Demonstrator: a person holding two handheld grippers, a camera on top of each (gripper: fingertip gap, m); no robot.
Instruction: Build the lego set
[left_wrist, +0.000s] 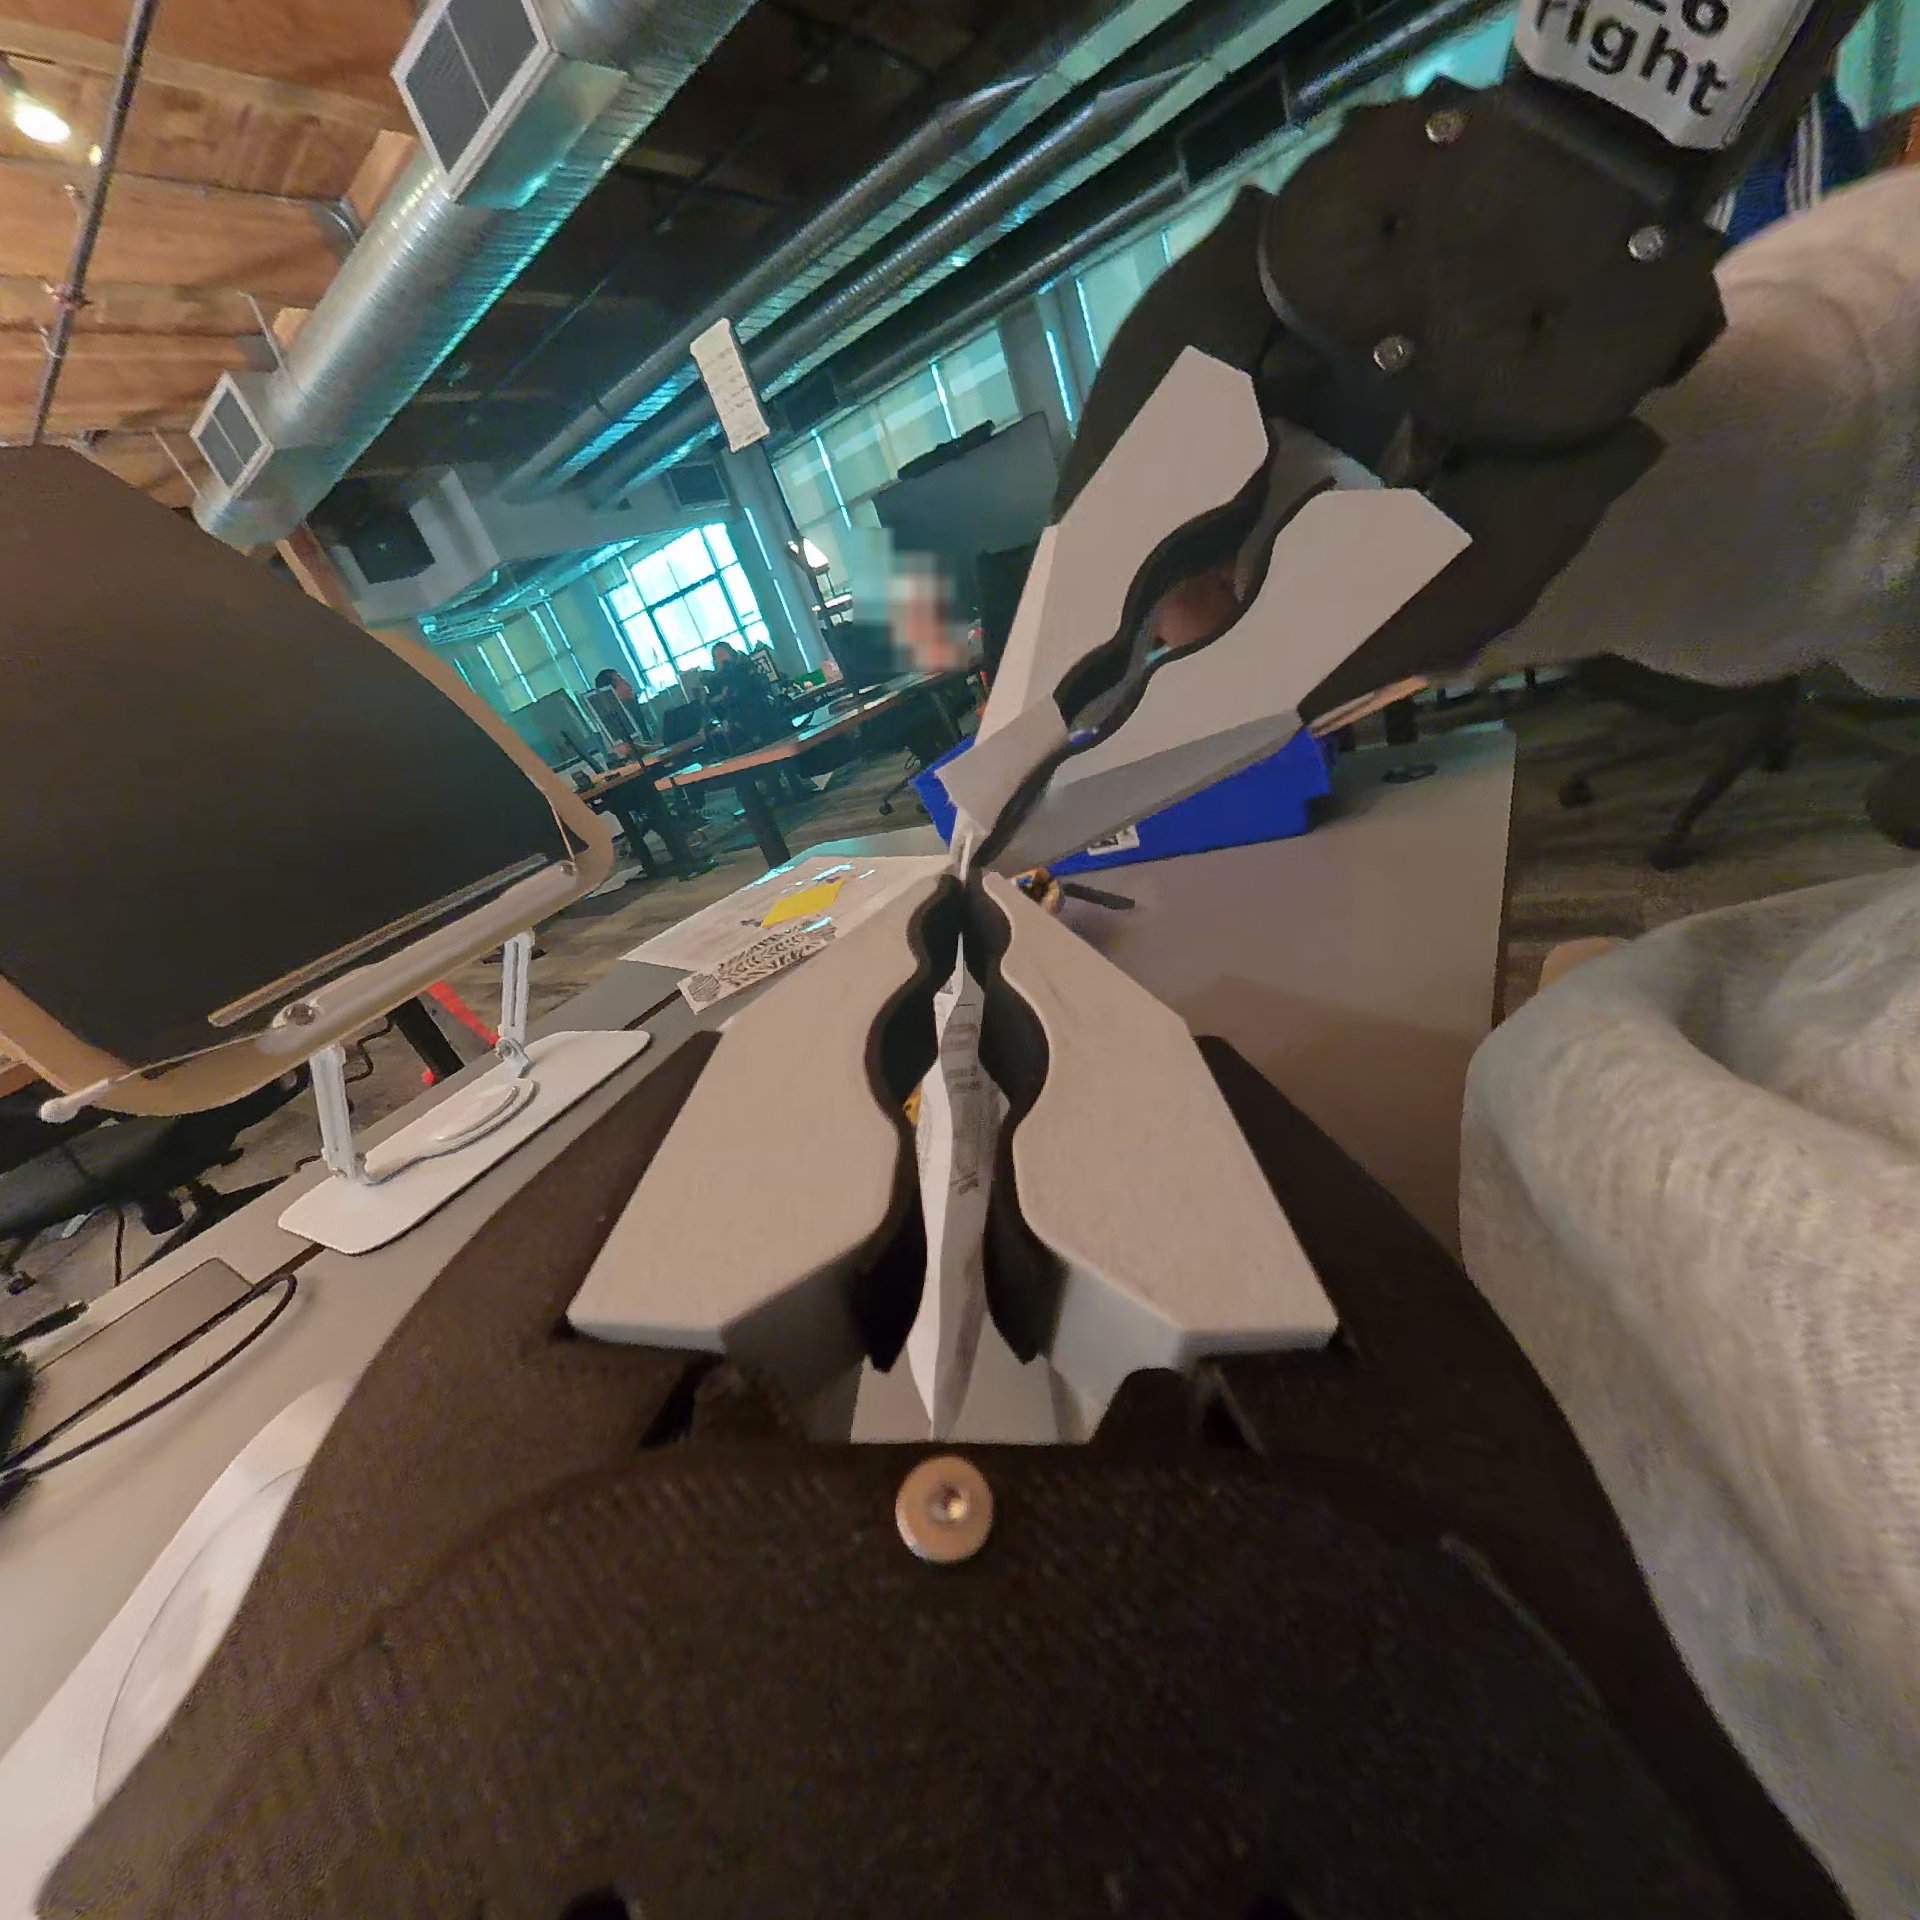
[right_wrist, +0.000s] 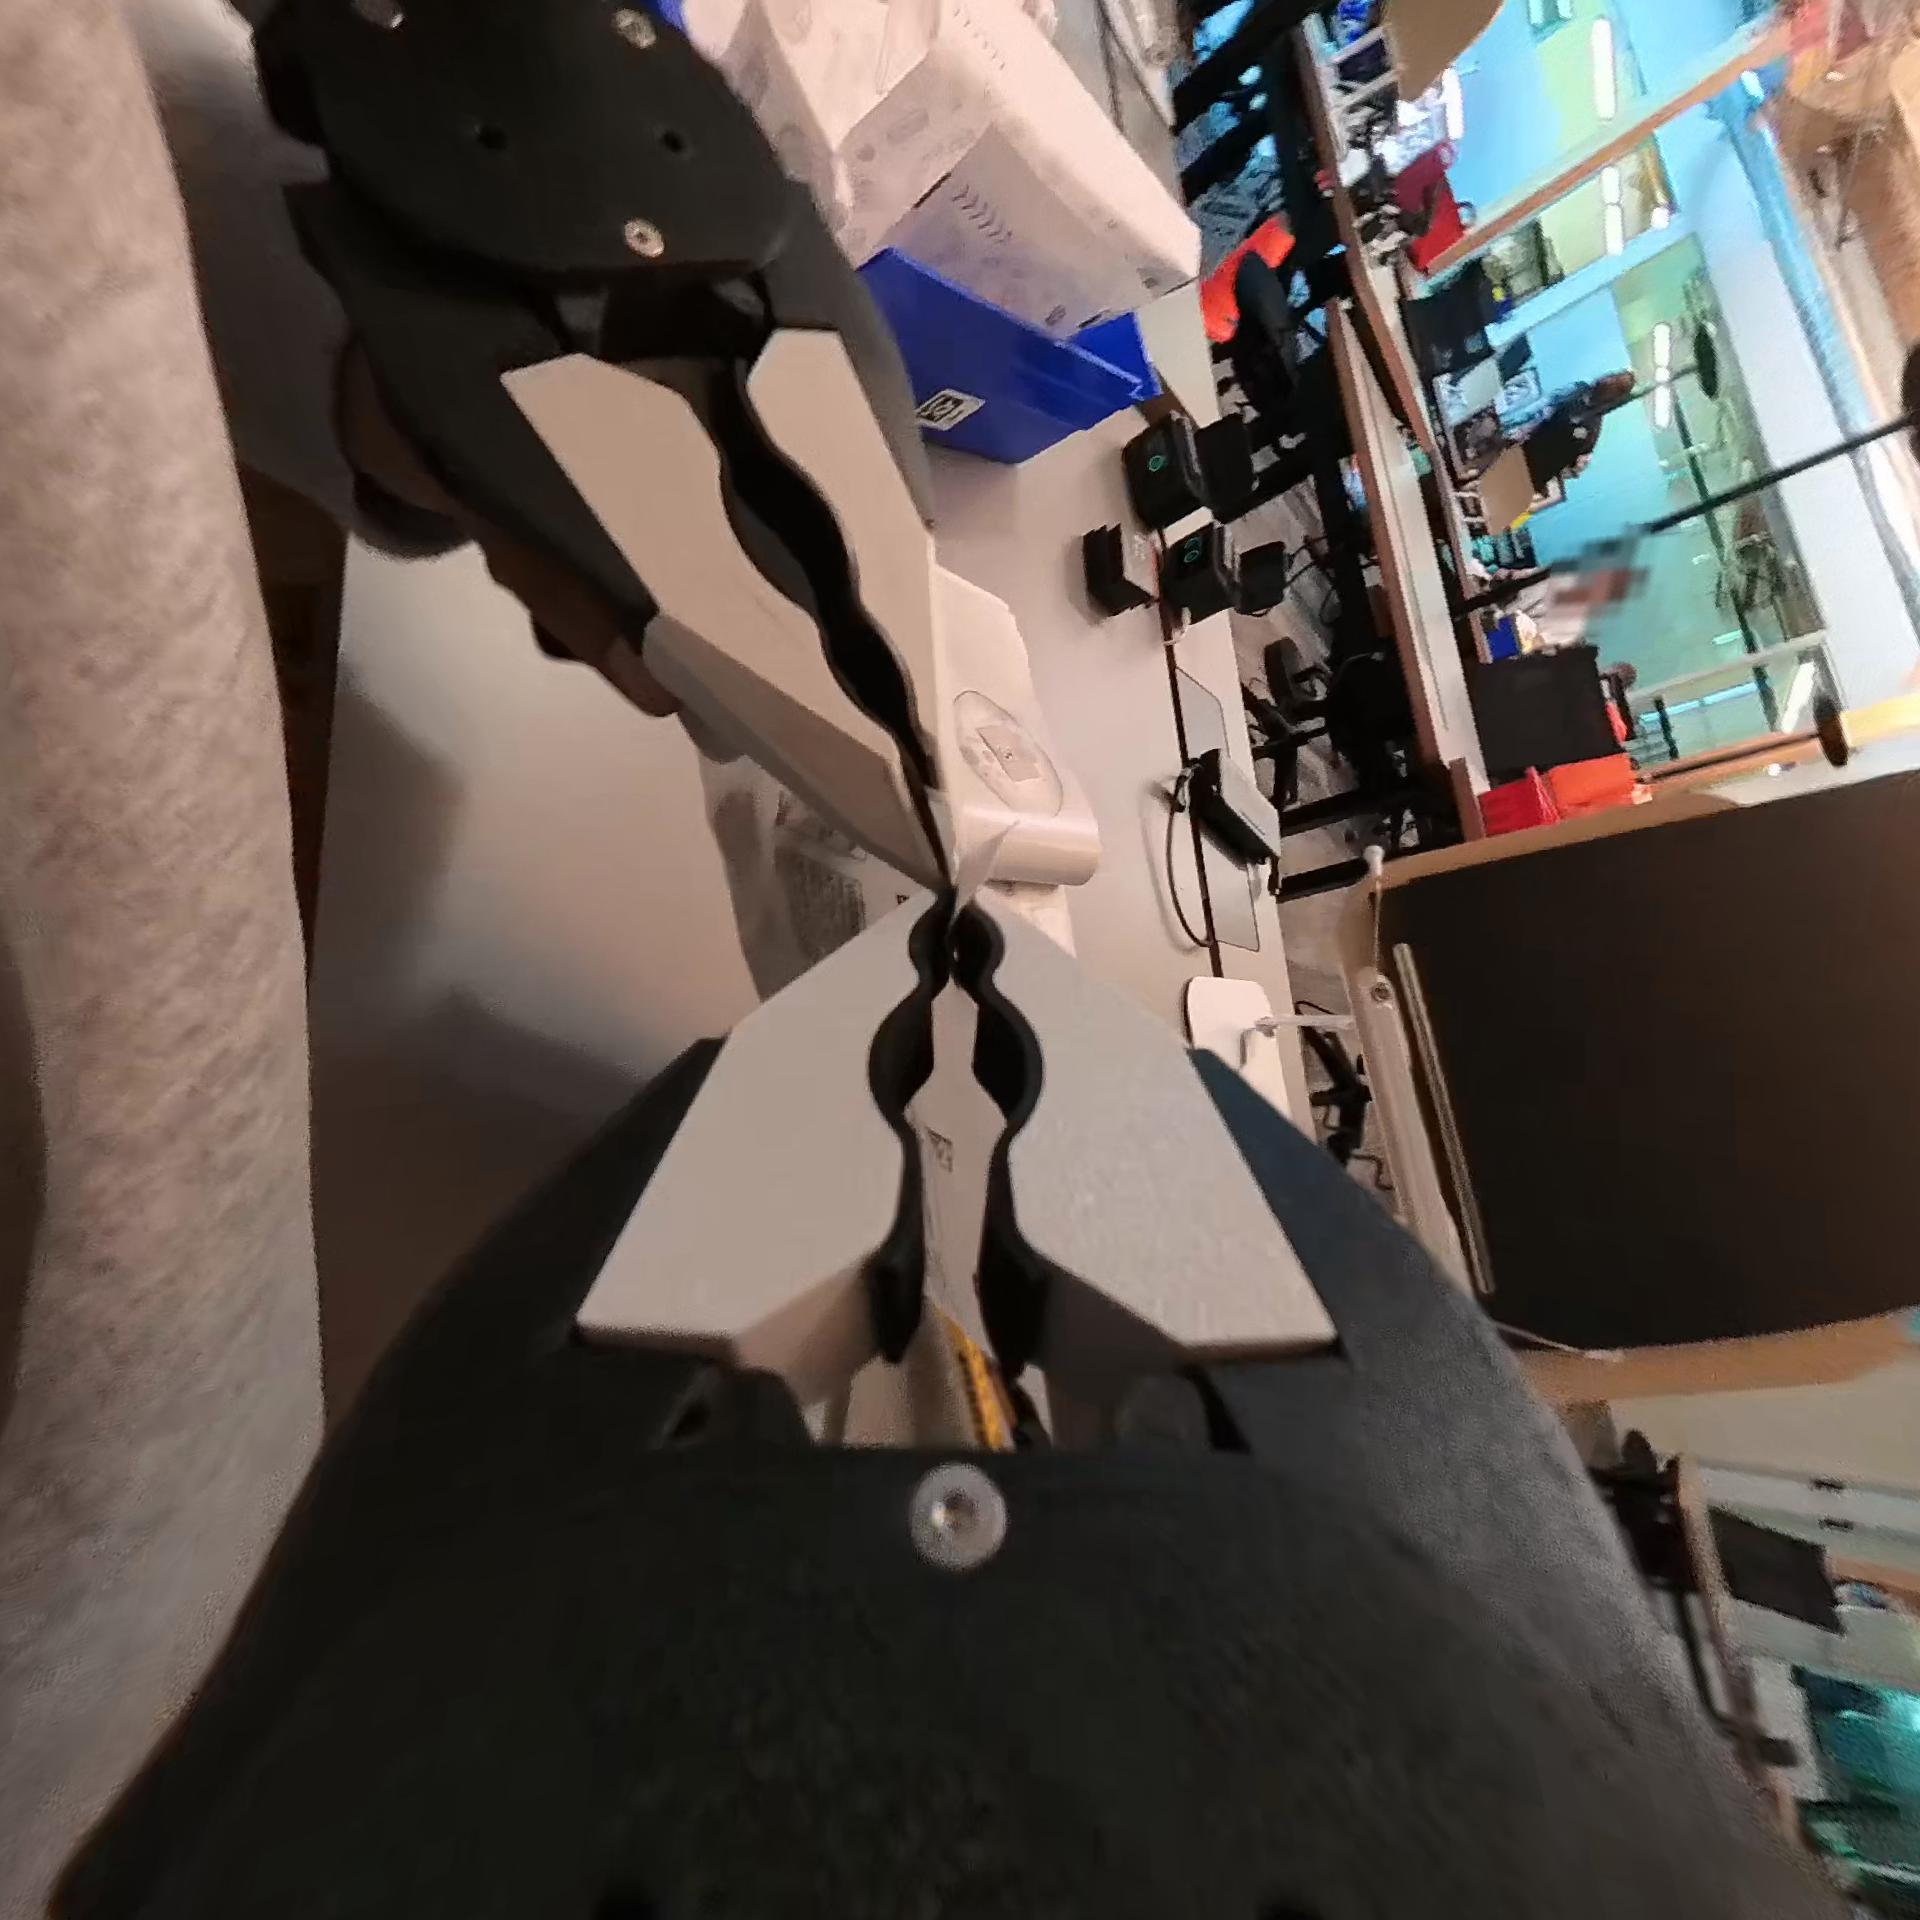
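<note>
Lego parts bag of thin white printed plastic (left_wrist: 961, 1143) is up in the air, pinched tight by both the left gripper (left_wrist: 961, 904) and right gripper (right_wrist: 951, 935), tip to tip. Looks like the bag-opening step, so next they'd pull apart to tear it

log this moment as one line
phase: opening bag | left gripper: shut on white paper bag | right gripper: shut on same bag | tips meet, raised above table
</note>
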